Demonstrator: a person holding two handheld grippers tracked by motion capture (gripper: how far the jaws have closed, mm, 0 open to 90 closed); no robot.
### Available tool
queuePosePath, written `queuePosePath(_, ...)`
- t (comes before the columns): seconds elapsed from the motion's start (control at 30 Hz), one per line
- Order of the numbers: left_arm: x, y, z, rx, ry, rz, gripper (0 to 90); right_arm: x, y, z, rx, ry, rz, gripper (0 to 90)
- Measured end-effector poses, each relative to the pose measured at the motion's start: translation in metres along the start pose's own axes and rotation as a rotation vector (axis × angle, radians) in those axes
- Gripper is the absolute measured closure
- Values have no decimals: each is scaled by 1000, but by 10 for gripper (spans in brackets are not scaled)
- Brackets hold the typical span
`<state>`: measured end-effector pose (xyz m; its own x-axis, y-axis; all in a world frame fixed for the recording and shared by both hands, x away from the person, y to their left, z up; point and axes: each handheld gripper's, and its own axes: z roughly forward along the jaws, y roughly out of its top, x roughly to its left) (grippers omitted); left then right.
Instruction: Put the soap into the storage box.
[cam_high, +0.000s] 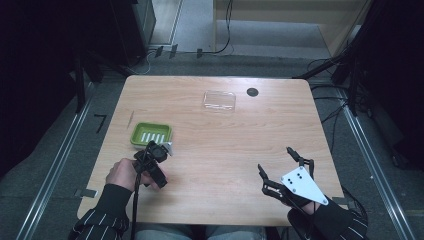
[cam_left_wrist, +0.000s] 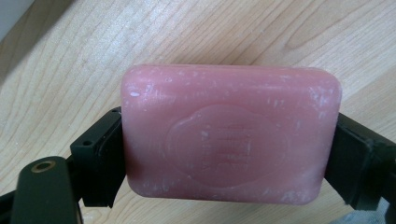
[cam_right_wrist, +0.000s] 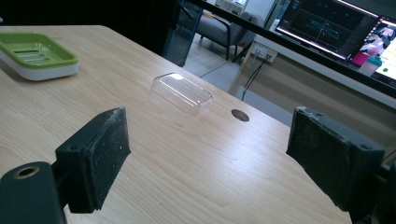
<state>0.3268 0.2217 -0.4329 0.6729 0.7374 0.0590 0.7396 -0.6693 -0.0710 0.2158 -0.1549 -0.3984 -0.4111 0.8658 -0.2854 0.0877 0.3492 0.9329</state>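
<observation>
Pink soap, a rounded bar with an embossed oval mark and pale scuffs, is clamped by its two short ends between the jaws of my left gripper, held over the bare wood of the table. In the high view my left gripper sits near the table's front left, just on the near side of the green soap dish. I cannot tell from that view whether the bar is touching the dish.

My right gripper is at the front right of the table, jaws spread wide with nothing between them; its grey three-cornered plate faces up. In the right gripper view the pads stand well apart over clear wood.

The green soap dish rests on a white base and has a slotted floor; I see nothing lying in it.

Farther back, a clear plastic lid lies on the table, well apart from the dish, with nothing visible under it. In the right gripper view the lid appears domed side up. Just beside it, toward the far right, is a small round dark hole in the tabletop.

Beyond the table's far edge, the right gripper view shows lit monitors.
</observation>
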Motion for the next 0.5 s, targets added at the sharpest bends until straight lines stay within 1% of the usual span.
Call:
queuePosePath(0.23,0,-1,0,0,-2,-1,139,1,0,0,3,2,-2,132)
queuePosePath(0.37,1,-1,0,10,-5,-2,138,1,0,1,4,3,-2,132)
queuePosePath(0.5,3,-2,-1,10,-3,-3,139,1,0,1,4,3,-3,132)
